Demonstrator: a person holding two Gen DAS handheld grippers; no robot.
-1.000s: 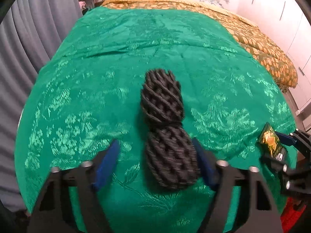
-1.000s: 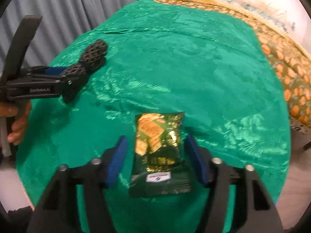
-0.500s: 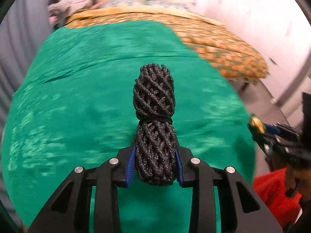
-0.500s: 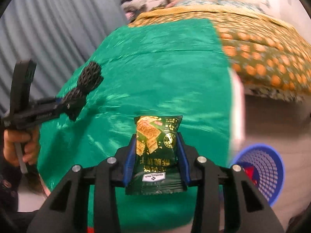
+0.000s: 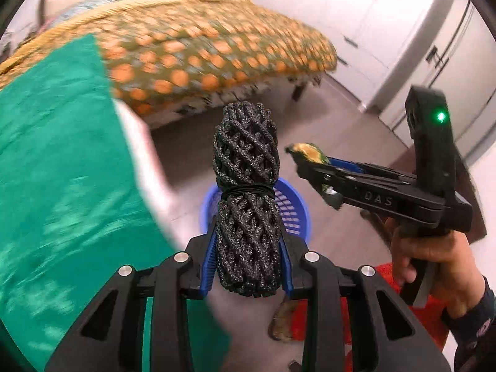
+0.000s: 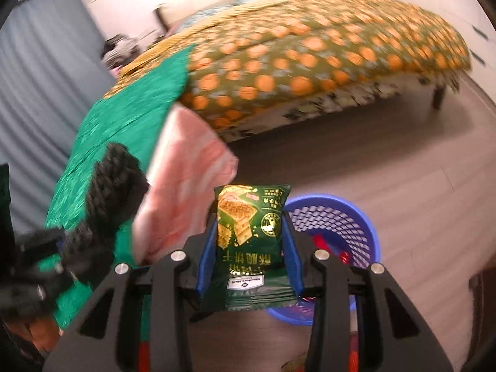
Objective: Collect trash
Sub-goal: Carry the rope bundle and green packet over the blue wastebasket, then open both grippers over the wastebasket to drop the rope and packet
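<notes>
My left gripper [image 5: 246, 263] is shut on a black mesh bundle [image 5: 246, 198] tied round the middle, held in the air beyond the bed's edge. My right gripper [image 6: 249, 254] is shut on a green snack packet [image 6: 251, 232], also held up. A blue plastic basket [image 5: 293, 214] stands on the floor behind the bundle; in the right wrist view the basket [image 6: 338, 220] is just right of the packet, with something red inside. The right gripper [image 5: 313, 161] with the packet shows in the left wrist view. The left gripper and bundle [image 6: 114, 170] appear blurred at the left.
A green bedspread [image 5: 55, 161] with a pink edge [image 6: 183, 186] lies to the left. An orange-spotted quilt [image 6: 310, 49] covers the bed behind. White cupboards [image 5: 403, 31] stand at the right. The floor [image 6: 403, 161] is grey wood. A red object [image 5: 412, 313] is low on the right.
Both grippers closed on their items on the green bedspread, lifted them, and swung right off the bed toward the blue basket on the floor.
</notes>
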